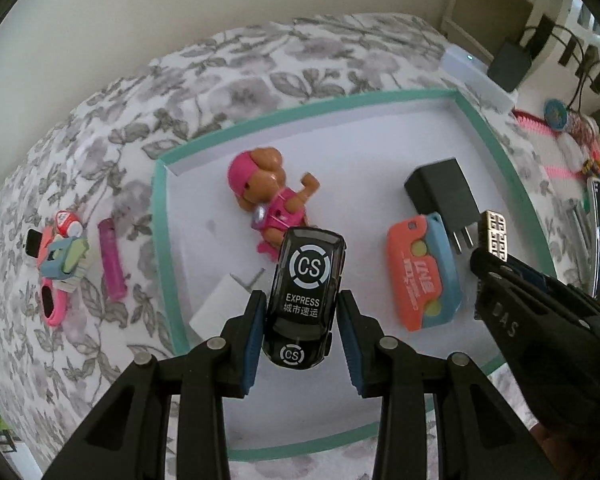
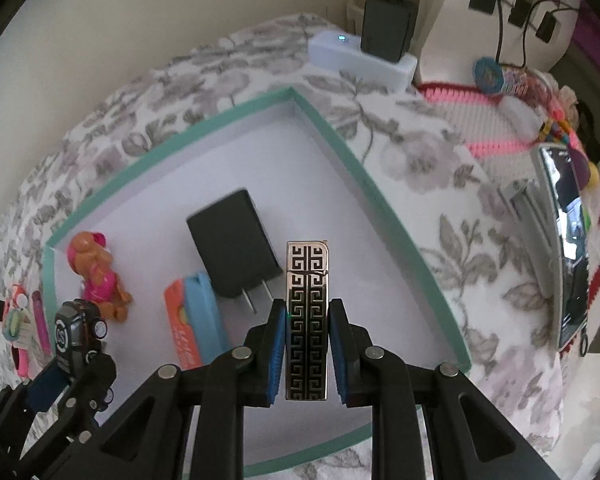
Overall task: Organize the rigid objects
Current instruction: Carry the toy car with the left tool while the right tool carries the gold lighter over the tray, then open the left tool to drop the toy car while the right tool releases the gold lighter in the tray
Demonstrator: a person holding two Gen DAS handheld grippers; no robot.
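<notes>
My left gripper is shut on a black toy car marked "CS EXPRESS", held over the white tray with a teal rim. My right gripper is shut on a silver lighter with a black key pattern, also above the tray; that lighter shows at the right of the left wrist view. Lying in the tray are a pink puppy figure, a black wall charger, an orange and blue case and a white plug adapter.
On the flowered cloth left of the tray lie a magenta tube and a heap of small pink and teal items. A white box with a light, a black power adapter, a phone and a pink mat are to the right.
</notes>
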